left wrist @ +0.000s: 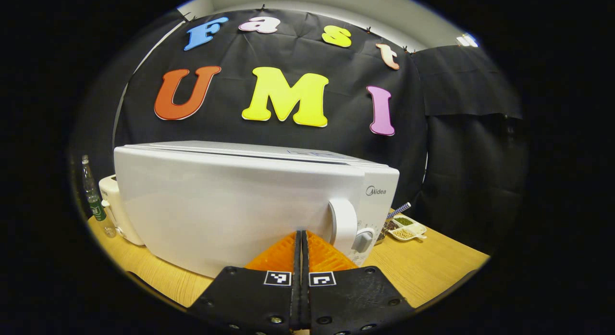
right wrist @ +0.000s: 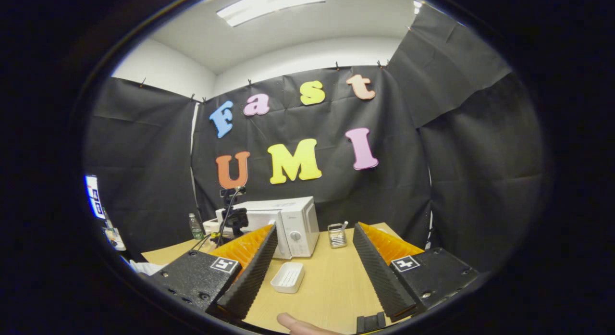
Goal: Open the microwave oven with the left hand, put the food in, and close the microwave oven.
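In the left gripper view, the left gripper (left wrist: 301,239) has its jaws pressed together, holding nothing, close before the door of the white boxy microwave oven (left wrist: 250,205); the door is shut, with a curved white handle (left wrist: 344,223) and a round knob (left wrist: 363,240) just beside it. The oven stands on the light wooden counter (left wrist: 432,263); a clear glass bottle (left wrist: 93,198) stands at its left, a divided white dish of grains (left wrist: 406,228) at its right. In the right gripper view, the right gripper (right wrist: 312,272) has its jaws spread wide and empty; a white ribbed rectangular tray (right wrist: 287,278) lies on the counter between them, before the oven; a fingertip (right wrist: 300,325) shows at the bottom edge.
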### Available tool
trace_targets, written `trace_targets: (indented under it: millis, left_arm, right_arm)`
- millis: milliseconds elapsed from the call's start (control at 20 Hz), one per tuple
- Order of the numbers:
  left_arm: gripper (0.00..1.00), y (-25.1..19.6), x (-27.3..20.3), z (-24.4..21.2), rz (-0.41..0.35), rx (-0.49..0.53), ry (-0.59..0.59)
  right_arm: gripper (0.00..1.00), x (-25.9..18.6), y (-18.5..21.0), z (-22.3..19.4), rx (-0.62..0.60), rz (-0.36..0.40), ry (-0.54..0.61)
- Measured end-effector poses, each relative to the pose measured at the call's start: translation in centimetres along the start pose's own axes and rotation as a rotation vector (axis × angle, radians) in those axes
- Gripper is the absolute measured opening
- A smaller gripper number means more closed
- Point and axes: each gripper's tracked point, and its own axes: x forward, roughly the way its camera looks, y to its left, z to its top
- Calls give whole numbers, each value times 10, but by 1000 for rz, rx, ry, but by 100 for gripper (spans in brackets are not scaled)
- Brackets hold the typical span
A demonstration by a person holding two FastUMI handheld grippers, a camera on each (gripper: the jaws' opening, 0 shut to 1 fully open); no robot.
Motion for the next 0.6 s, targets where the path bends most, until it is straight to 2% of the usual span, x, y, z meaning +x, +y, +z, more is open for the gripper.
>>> trace_targets:
  millis: [100,150,200,250,300,450,600]
  left_arm:
    - [0,-1,12,0,4,6,-15]
    - [0,-2,7,-5,10,-3,14]
    - [2,-2,10,1,18,0,-27]
    - [2,-2,9,1,16,10,-3]
    - [1,-2,12,-3,16,18,8]
    - [1,-12,-4,-21,-28,12,79]
    - [1,-16,-45,-12,-40,21,40]
  right_arm:
    - [100,2,-9,-3,0,-15,7]
    - [90,2,-13,-3,0,-22,7]
    - [90,2,-14,-2,-3,-27,8]
    - [90,2,-16,-2,-7,-33,7]
    - [100,1,-17,-1,-11,-41,8]
    - [100,-4,-13,1,-20,-54,8]
    - [100,-10,-7,4,-21,-66,6]
